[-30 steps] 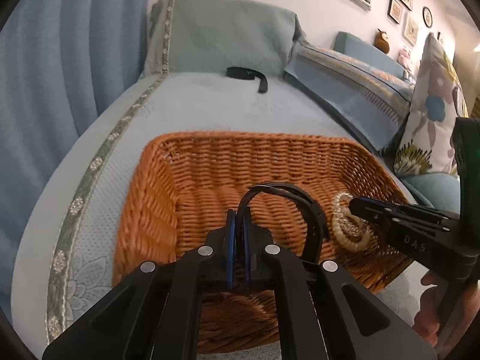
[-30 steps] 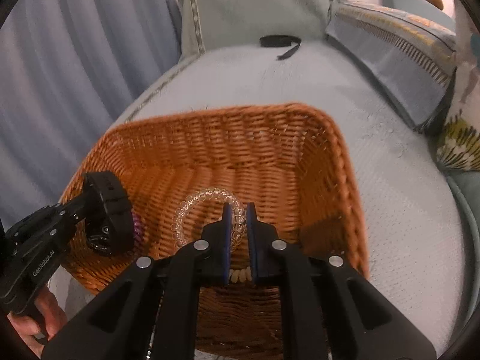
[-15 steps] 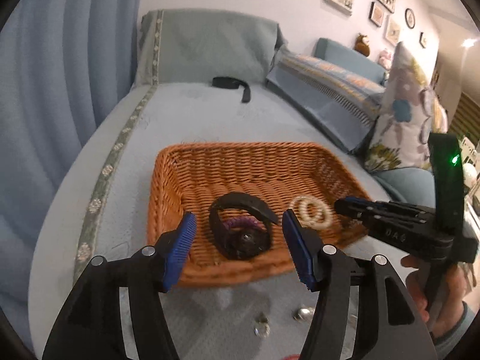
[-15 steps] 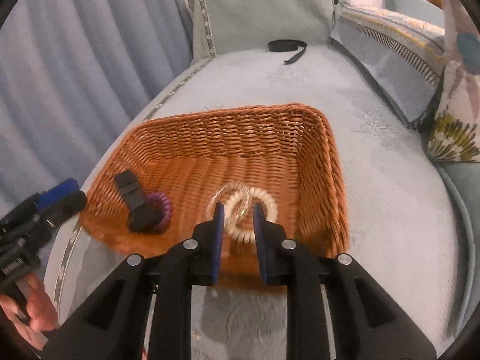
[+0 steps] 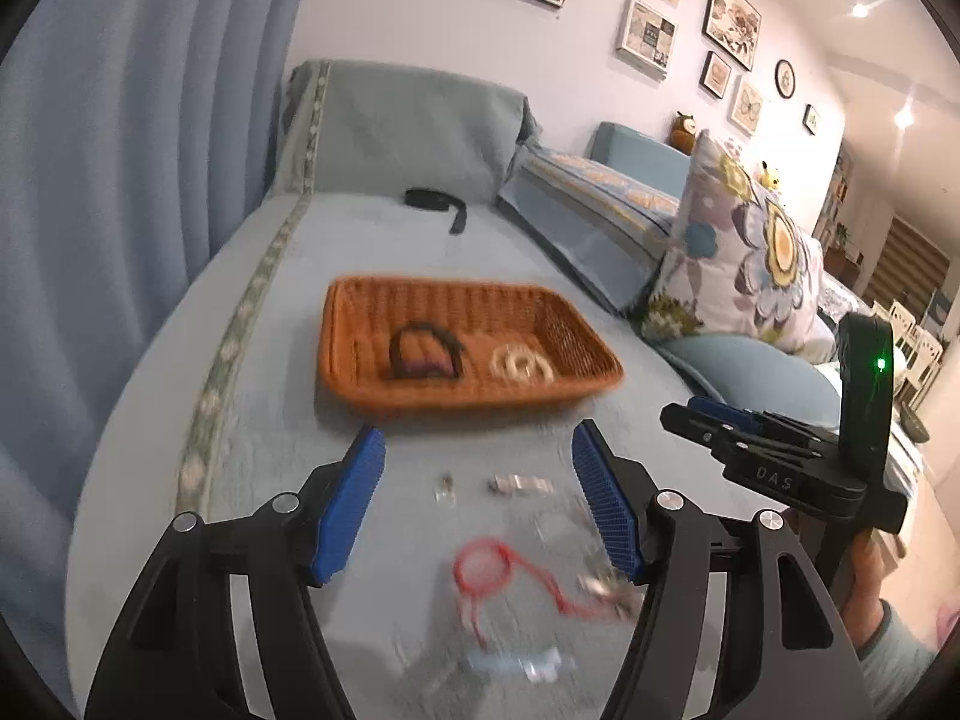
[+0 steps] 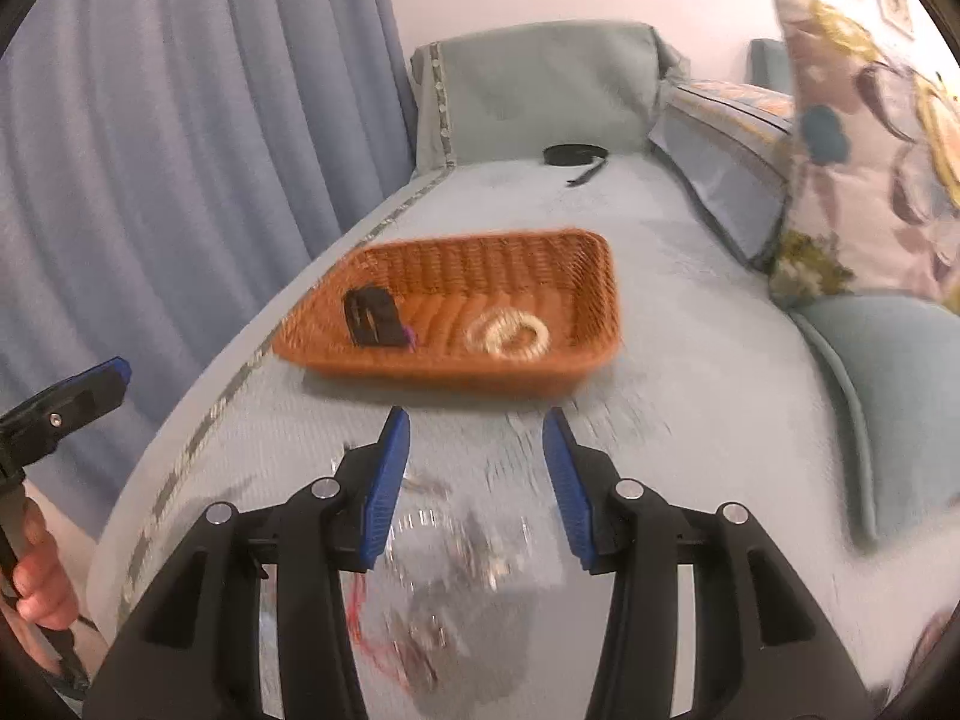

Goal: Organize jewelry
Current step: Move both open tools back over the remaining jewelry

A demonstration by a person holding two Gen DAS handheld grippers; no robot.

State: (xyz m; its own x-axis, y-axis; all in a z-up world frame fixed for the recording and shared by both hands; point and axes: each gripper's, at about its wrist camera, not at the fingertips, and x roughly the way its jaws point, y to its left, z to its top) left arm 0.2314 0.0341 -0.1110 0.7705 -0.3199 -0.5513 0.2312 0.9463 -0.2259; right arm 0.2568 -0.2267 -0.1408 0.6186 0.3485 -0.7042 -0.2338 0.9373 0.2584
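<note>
A: Both tongs are spread wide and hold nothing. The left tongs and the right tongs hover on the near side of the basket, over the loose jewelry on the sofa seat.

B: What's in the basket already?

A: A black band and a pale beaded bracelet. Nearer than the basket lie a red cord and small silvery pieces, all blurred.

B: Risks?

A: I'd judge the tiny pieces may slip the pads or sink into the soft fabric. The cord could snag its neighbours and drag them along. The two tongs crowd one small patch and might knock together. The flowered cushion and a black strap beyond the basket stay clear.
</note>
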